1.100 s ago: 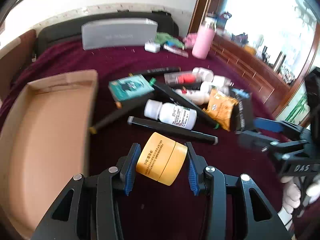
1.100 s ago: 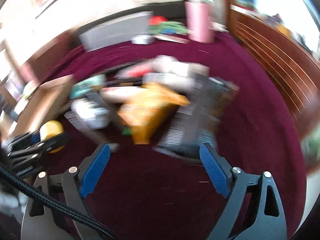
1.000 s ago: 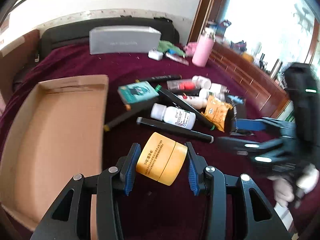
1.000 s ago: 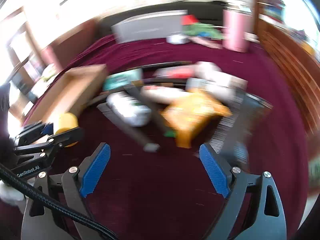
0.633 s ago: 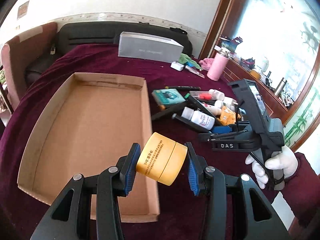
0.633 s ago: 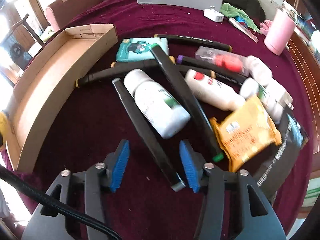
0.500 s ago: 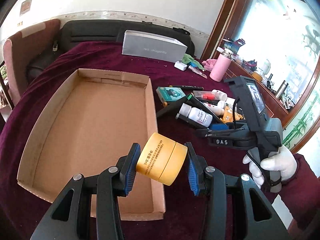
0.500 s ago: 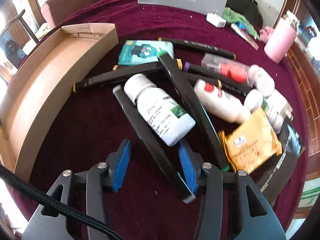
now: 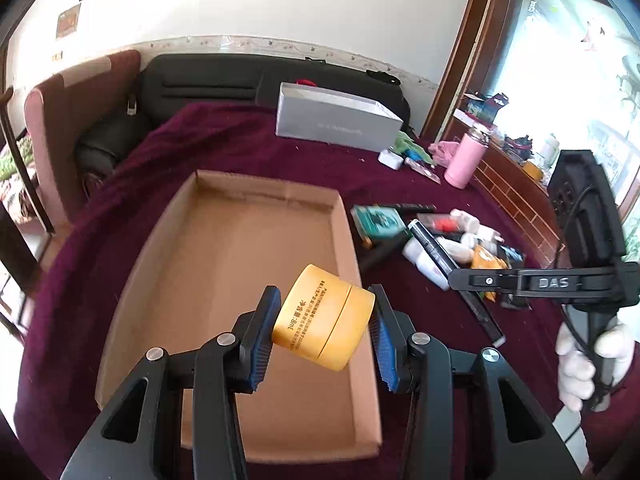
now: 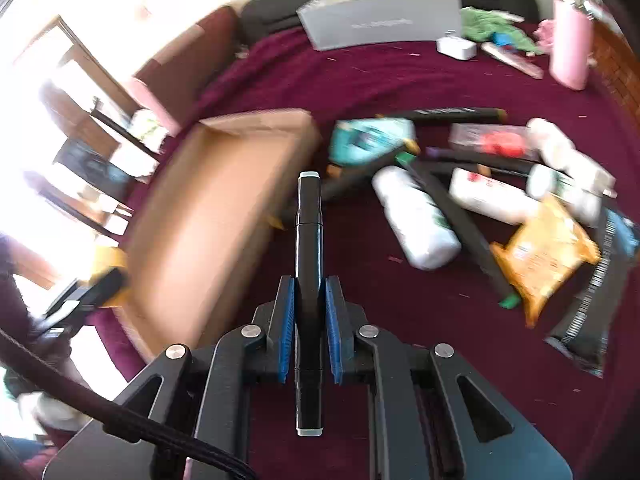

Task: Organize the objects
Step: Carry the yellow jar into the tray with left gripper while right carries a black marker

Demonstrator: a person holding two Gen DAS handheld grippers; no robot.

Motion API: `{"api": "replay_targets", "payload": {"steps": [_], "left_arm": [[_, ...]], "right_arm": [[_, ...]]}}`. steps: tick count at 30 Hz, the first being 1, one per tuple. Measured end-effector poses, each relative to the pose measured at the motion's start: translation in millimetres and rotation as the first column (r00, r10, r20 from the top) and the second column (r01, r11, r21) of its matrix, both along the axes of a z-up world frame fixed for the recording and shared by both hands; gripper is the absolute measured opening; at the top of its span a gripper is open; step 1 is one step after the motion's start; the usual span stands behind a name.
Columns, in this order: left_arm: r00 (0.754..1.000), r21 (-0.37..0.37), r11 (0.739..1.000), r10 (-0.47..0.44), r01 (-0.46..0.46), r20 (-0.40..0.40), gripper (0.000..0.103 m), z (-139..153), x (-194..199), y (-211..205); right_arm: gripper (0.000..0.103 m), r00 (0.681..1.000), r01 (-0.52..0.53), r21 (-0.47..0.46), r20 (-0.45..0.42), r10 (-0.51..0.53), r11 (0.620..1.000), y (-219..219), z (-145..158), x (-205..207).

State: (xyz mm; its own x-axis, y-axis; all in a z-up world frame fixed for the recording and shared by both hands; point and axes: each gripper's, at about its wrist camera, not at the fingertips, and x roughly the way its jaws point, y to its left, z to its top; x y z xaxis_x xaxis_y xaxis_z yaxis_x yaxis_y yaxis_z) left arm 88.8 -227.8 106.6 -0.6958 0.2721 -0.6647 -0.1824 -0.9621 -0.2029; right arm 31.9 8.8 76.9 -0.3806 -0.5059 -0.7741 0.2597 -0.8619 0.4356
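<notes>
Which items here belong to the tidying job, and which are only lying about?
Job in hand: yellow jar in left tongs; black marker in right tongs; cardboard box.

Lying about: grey box; pink flask; white charger.

From each wrist we look steeply down along the fingers, close over the maroon cloth (image 9: 280,152), both views sharing the cardboard tray (image 9: 344,232) and the far clutter.

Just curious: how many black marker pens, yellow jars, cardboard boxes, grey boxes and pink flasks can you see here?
Black marker pens: 5
Yellow jars: 1
Cardboard boxes: 1
Grey boxes: 1
Pink flasks: 1
Total: 9
</notes>
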Motion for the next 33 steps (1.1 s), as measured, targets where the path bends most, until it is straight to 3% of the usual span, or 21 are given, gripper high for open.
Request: {"api": "replay_targets", "payload": {"steps": [3, 6, 10, 16, 33], "left_arm": [[1.0, -0.071, 0.997, 0.022, -0.021, 0.001, 0.039, 6, -33, -2], [0.998, -0.067, 0.997, 0.051, -0.048, 0.048, 0.039, -1, -71, -8], [0.987, -0.051, 0.994, 0.104, -0.099, 0.122, 0.038, -30, -115, -14], [0.972, -0.028, 0.988, 0.153, -0.15, 0.177, 0.038, -64, -149, -23], [0.956, -0.015, 0.978, 0.207, -0.209, 0.207, 0.04, -73, -159, -30]], "right_arm": [[0.013, 1.0, -0.006, -0.05, 0.013, 0.006, 0.999, -25, 9, -16], [0.013, 0.999, -0.007, -0.084, 0.046, 0.011, 0.996, -50, 4, -39], [0.013, 0.997, 0.034, -0.037, 0.074, -0.031, 0.999, -81, -17, -78], [0.013, 0.994, 0.07, 0.055, 0.083, -0.074, 0.996, -106, -39, -108], [0.013, 0.995, 0.063, 0.112, 0.065, -0.071, 0.992, -105, -51, -109]]}}
